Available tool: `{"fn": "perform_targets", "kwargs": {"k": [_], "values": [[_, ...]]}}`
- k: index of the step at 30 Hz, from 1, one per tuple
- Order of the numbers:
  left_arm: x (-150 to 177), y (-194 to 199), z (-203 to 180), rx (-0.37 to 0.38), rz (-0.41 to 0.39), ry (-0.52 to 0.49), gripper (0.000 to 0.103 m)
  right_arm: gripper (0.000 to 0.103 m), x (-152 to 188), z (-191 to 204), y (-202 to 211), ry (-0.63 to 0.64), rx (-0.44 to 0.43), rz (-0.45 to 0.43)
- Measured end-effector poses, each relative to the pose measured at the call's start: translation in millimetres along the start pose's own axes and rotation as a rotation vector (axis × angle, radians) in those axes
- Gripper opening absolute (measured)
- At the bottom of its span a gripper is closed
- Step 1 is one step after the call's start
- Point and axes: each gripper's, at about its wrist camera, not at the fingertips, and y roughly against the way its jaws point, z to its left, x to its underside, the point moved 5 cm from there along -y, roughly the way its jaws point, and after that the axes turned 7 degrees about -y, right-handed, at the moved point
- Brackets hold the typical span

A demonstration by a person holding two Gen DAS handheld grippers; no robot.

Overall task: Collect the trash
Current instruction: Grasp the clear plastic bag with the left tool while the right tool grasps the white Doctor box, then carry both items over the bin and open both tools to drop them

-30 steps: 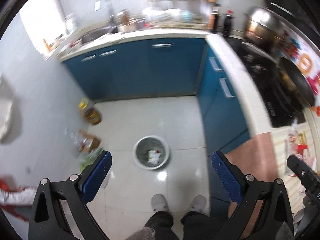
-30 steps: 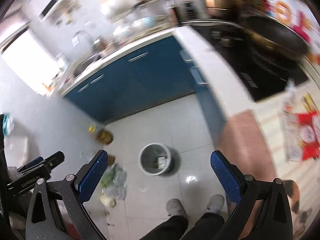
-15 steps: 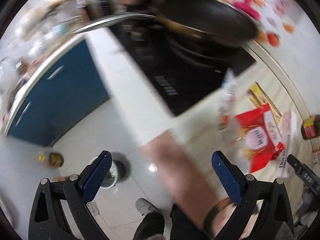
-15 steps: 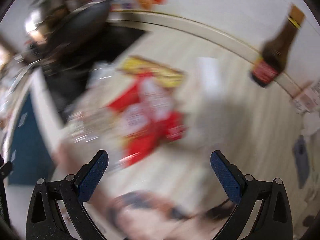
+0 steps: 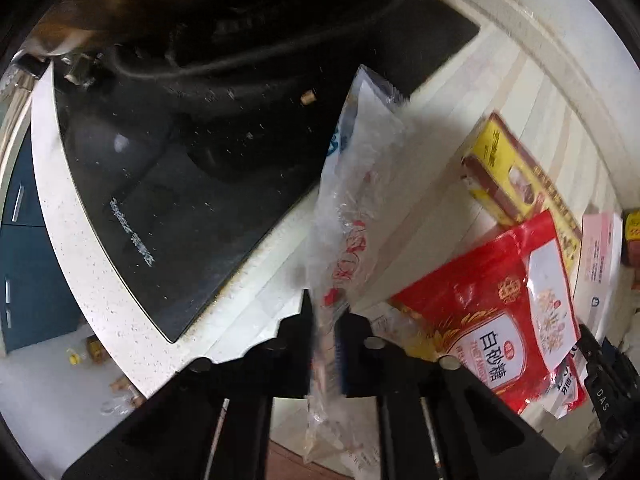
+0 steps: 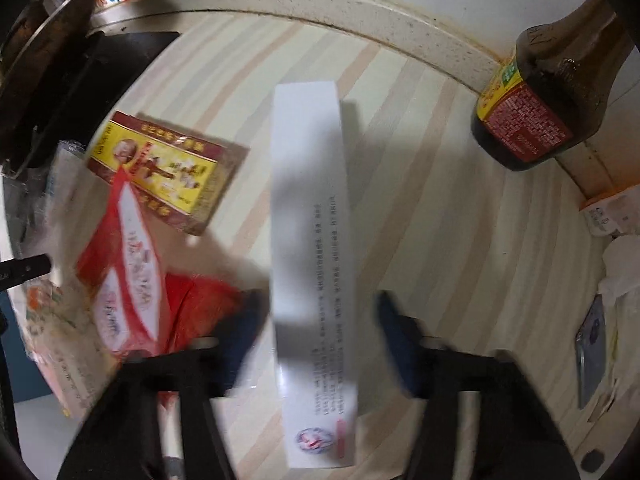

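A: Which way does the white box (image 6: 310, 240) run?

B: Its long axis runs straight away from the right gripper (image 6: 320, 332), out over the striped counter (image 6: 440, 220) toward the back edge. The printed end is nearest the camera.

A: And where does it sit against the fingers?

B: Between them. The jaws have just been closing, now narrowed part way. The left finger looks to be against the box's side; a gap shows at the right one, though the picture is blurred.

A: The clear wrapper (image 5: 352, 208)?

B: Long and thin, rising from the left gripper (image 5: 326, 344) and leaning toward the black hob (image 5: 180, 160). Its lower end hangs down past the fingers.

A: So the left one holds it?

B: Yes, its jaws have just been closing and are pinched tight on the wrapper near its lower end.

A: What else lies near the box?

B: A red bag (image 6: 132, 280) and a yellow packet (image 6: 160, 168) beside it, toward the hob. A brown bottle (image 6: 536, 108) stands well apart on the other side.
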Motion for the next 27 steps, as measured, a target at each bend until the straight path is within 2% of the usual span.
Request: {"fn": "perform_targets", "kwargs": {"k": [4,7,13,17,21,27], "values": [[17,25,5,0.018,-0.063,0.016,0.000,0.037,0,-11,18,-0.008,-0.007,-0.057],[35,57,11,0.024,-0.139,0.036,0.000,0.037,-2,-16,39,-0.011,-0.020,-0.100],[71,111,37,0.040,-0.254,0.071,0.000,0.037,11,-9,91,0.009,-0.074,-0.179],[102,141,67,0.054,-0.314,0.105,0.000,0.037,37,20,132,0.052,-0.139,-0.215],[142,155,96,0.059,-0.349,0.161,0.000,0.037,73,59,153,0.131,-0.208,-0.204],[241,140,170,0.020,-0.330,0.338,0.000,0.037,151,149,156,0.319,-0.250,-0.156]]}}
